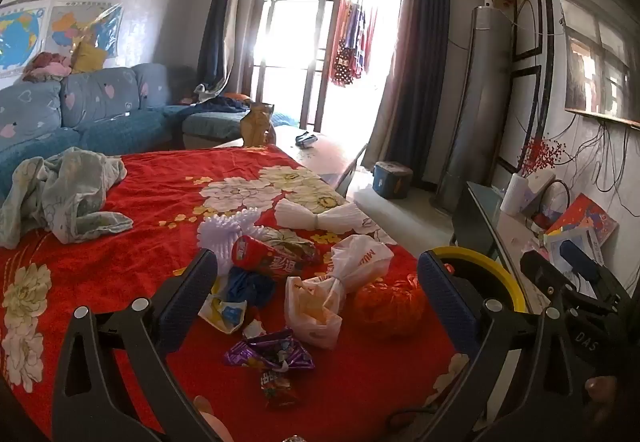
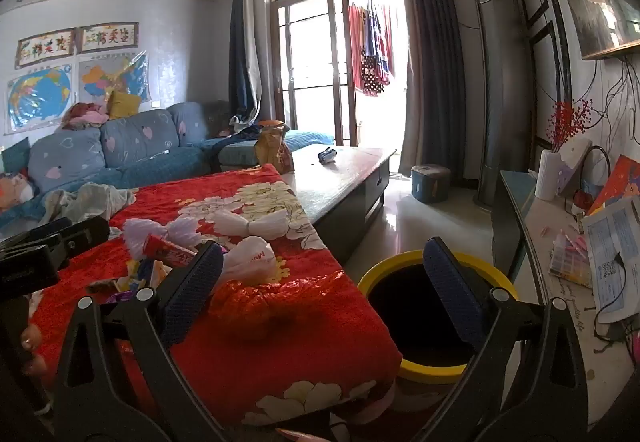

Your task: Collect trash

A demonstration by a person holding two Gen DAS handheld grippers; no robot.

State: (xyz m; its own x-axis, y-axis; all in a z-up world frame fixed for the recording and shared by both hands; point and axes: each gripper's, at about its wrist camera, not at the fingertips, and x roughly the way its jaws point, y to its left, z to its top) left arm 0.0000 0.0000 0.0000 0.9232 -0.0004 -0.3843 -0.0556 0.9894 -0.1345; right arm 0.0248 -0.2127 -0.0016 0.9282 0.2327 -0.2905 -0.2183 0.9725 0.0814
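Landmark: yellow-rimmed round black bin [image 2: 430, 306], beside the red floral cloth [image 2: 256, 370]
Trash: crumpled orange plastic bag [image 2: 256, 296] lies nearest the bin; long axis runs bin-ward
Right gripper [image 2: 326, 290]: spread wide, empty; nearer
Left gripper [image 1: 318, 300]: spread wide, empty; farther off

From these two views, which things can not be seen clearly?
- Yellow-rimmed bin: its inside is only black in the right wrist view; the left gripper finger covers most of it in the left wrist view.
- Purple wrapper: print too small to read.
- Balcony behind the glass door: washed out by glare.
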